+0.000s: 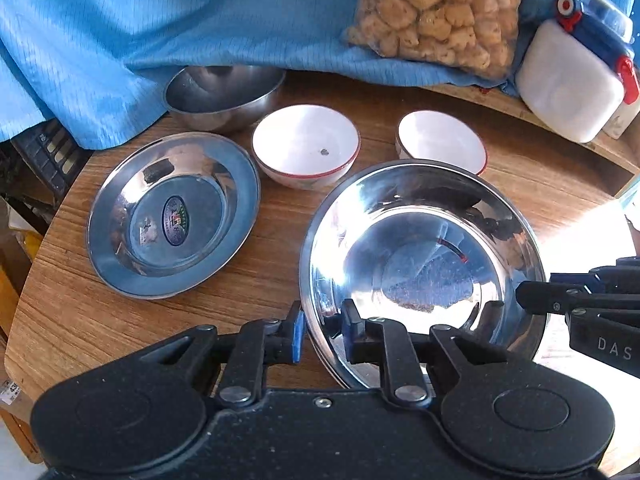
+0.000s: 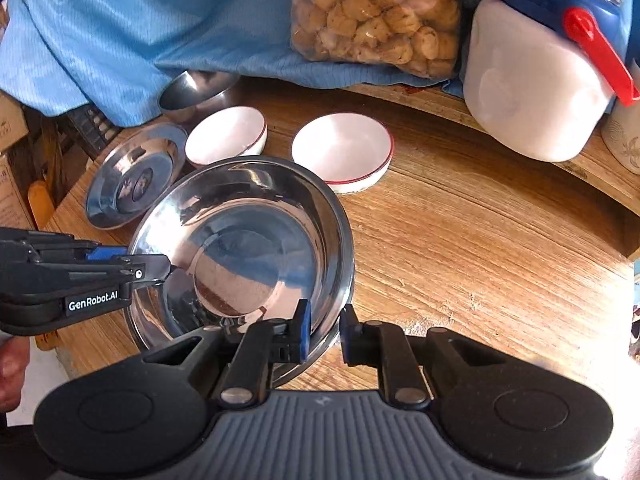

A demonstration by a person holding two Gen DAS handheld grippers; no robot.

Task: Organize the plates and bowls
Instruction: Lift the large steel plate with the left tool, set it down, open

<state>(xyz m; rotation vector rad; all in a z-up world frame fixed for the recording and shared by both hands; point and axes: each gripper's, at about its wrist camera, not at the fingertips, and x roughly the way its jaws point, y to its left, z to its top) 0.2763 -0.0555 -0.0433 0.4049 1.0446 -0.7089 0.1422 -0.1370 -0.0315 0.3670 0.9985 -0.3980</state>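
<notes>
A large shiny steel plate [image 1: 424, 256] [image 2: 244, 248] is in front, held above the wooden table. My left gripper [image 1: 322, 334] straddles its left rim, jaws close on the rim. My right gripper [image 2: 324, 330] straddles its right rim the same way. A second steel plate [image 1: 172, 216] [image 2: 134, 178] with a sticker lies flat at the left. Two white bowls with red rims [image 1: 306, 146] [image 1: 442, 144] sit behind; they also show in the right wrist view [image 2: 226, 136] [image 2: 342, 150]. A steel bowl [image 1: 222, 94] [image 2: 194, 92] sits at the back.
A blue cloth [image 1: 160, 20] drapes over the back of the round wooden table [image 1: 260, 264]. A clear bag of snacks [image 1: 440, 8] and a white jug with a blue and red lid [image 1: 572, 76] stand at the back right. Boxes lie beyond the table's left edge.
</notes>
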